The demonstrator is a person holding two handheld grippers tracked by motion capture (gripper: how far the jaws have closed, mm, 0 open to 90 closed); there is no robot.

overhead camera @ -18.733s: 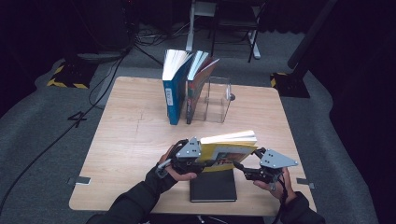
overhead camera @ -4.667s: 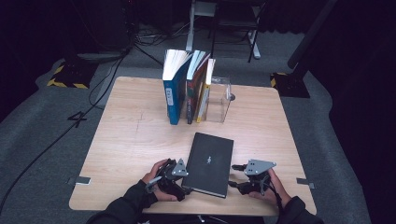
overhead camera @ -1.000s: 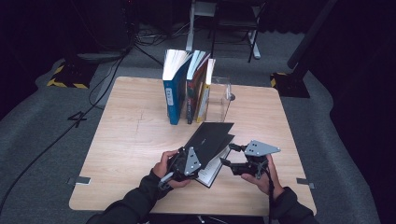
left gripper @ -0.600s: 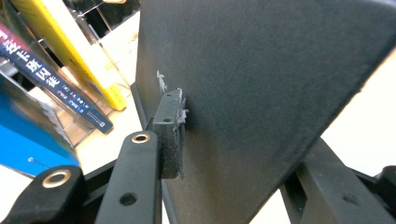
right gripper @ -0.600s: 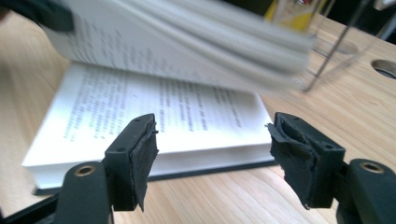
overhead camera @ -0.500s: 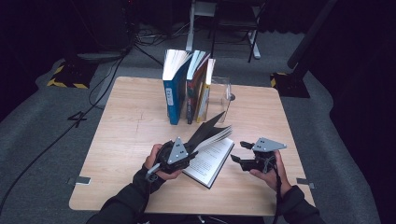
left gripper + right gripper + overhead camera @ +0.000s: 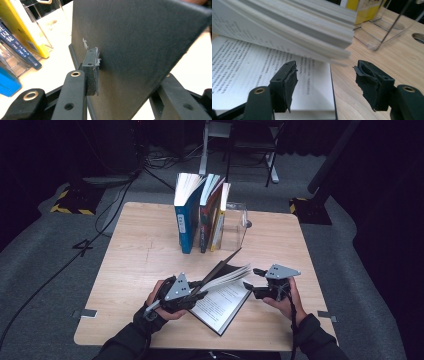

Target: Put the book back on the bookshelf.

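A black-covered book (image 7: 222, 304) lies open near the table's front edge, with printed pages (image 7: 249, 67) flat on the wood. My left gripper (image 7: 194, 291) is shut on the raised black cover (image 7: 140, 45); its jaws have just been closing with the cover between them, and one pad (image 7: 91, 72) presses the cover's face. A fanned block of pages (image 7: 294, 22) hangs under the raised cover. At the book's right edge my right gripper (image 7: 252, 278) is open, its jaws (image 7: 325, 75) on either side of the lower page's edge without touching it.
Three upright books (image 7: 200, 210) lean in a clear acrylic holder (image 7: 235, 222) at the back of the wooden table (image 7: 140, 250). A round hole (image 7: 418, 37) sits in the tabletop beside the holder. The yellow book (image 7: 22, 27) stands closest to the raised cover.
The left gripper has pulled the cover up and to the left, so the book has fanned open and printed pages now lie flat. The right gripper has drawn slightly right, off the book.
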